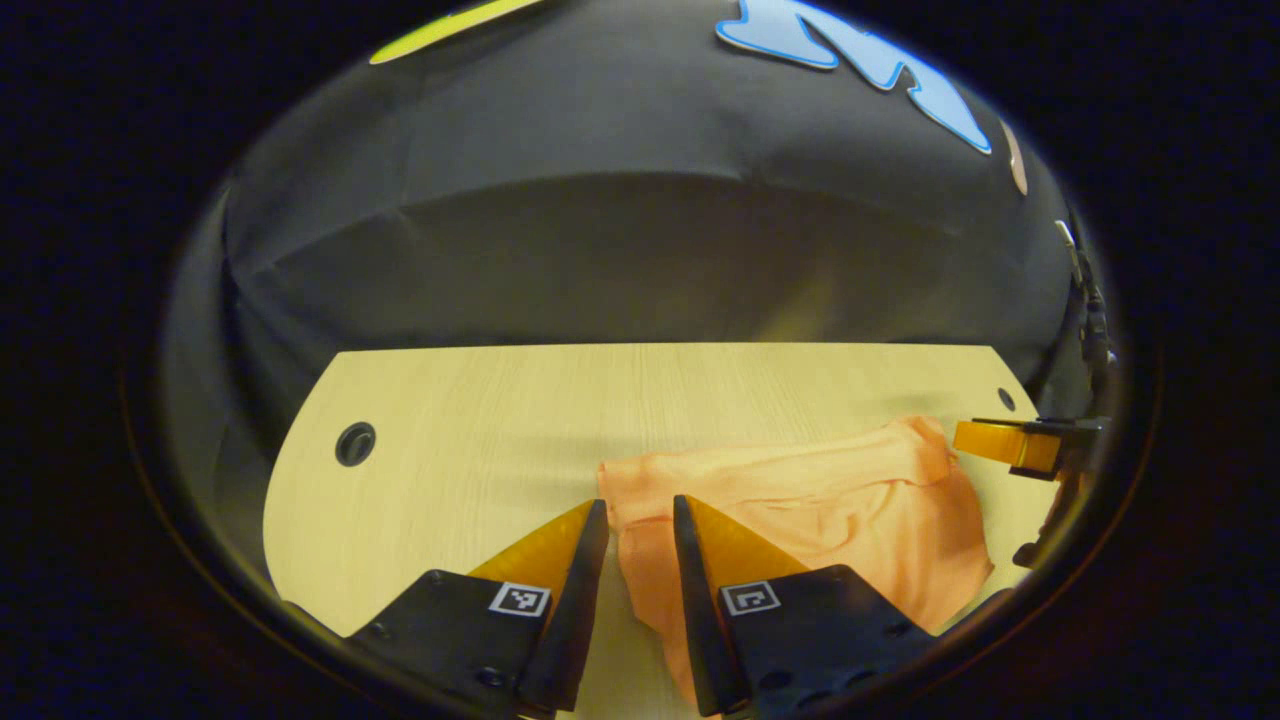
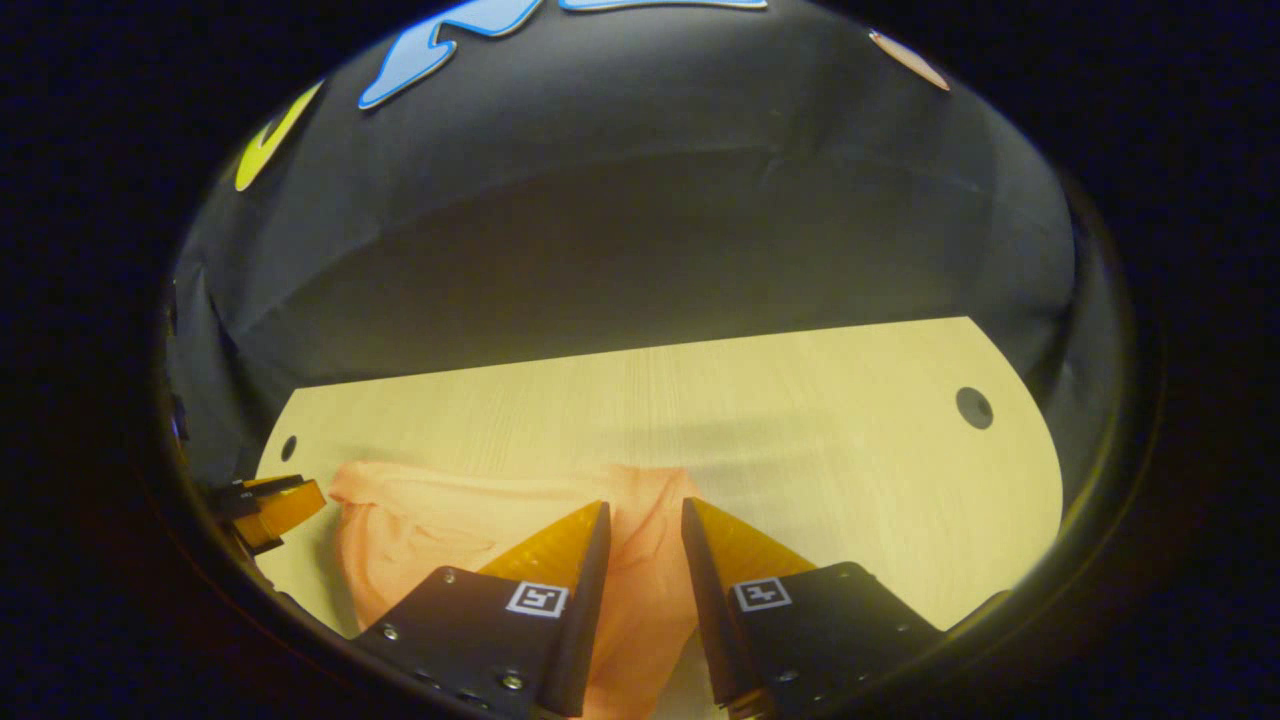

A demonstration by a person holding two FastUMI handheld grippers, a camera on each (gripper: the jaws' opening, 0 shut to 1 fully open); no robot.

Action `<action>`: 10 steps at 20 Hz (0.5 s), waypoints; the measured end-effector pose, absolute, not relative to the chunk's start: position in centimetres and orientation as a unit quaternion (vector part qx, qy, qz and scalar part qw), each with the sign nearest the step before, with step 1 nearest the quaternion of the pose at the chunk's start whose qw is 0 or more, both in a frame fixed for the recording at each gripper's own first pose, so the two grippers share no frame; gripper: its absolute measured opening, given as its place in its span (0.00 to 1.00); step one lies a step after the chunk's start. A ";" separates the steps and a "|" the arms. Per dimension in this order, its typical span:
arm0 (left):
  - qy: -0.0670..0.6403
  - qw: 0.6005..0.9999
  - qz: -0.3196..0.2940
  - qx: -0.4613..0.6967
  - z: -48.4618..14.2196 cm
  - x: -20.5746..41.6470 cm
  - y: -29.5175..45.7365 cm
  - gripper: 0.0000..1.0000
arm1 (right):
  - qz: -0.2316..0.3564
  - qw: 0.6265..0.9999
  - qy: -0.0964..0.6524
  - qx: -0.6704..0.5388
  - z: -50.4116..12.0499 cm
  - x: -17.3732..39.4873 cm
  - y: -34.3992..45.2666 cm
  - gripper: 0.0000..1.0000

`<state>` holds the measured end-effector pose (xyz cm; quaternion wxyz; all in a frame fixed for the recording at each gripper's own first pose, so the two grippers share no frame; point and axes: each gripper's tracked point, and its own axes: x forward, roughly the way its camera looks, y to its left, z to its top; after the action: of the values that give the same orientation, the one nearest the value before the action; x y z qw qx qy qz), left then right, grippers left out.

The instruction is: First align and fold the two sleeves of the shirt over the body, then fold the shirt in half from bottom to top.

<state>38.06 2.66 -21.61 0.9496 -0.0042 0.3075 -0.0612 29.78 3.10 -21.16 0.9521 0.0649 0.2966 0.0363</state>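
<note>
A pale wooden table (image 1: 470, 420) stands against the booth's black cloth wall, and an orange shirt (image 1: 850, 500) lies on it in a loose, rumpled heap, not spread flat.

In the left gripper view, the left gripper (image 1: 640, 510) hangs low over the table with its two fingers apart and nothing between them but a gap. The shirt's near left edge lies just under and beyond that gap, and most of the cloth stretches away to the right. Whether the fingertips touch the cloth cannot be told. At the far right of this view the right gripper (image 1: 1010, 445) reaches in, its tip just beside the shirt's upper right corner. A round cable hole (image 1: 355, 443) sits in the table well to the left of the shirt.

In the right gripper view, the right gripper (image 2: 645, 515) is likewise released, fingers apart, poised over the shirt (image 2: 430, 510). The cloth's right end lies beneath the gap and the rest runs off to the left. The left gripper (image 2: 285, 505) shows at the left edge, near the shirt's far end. Another round hole (image 2: 974, 408) marks the bare table (image 2: 850, 470) well to the right.
</note>
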 end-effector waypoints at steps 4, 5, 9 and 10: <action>0.304 0.951 -0.059 -0.007 -17.7 33.0 2.6 0.49 | 0.038 0.951 0.300 0.067 -18.3 24.3 3.0 0.46; 0.303 0.951 -0.057 -0.008 -16.4 31.5 2.5 0.50 | 0.040 0.951 0.299 0.070 -17.5 22.7 3.0 0.46; 0.280 0.958 -0.056 -0.017 -10.5 24.5 1.3 0.52 | 0.049 0.954 0.285 0.075 -13.2 16.6 3.0 0.46; 0.271 0.961 -0.057 -0.017 -9.0 22.7 1.0 0.48 | 0.052 0.956 0.277 0.076 -11.9 14.9 3.2 0.46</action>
<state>22.69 1.05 -9.02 0.9607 -0.0165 0.2711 -0.0574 14.92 3.23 -11.86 0.9565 0.0764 0.2768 0.0521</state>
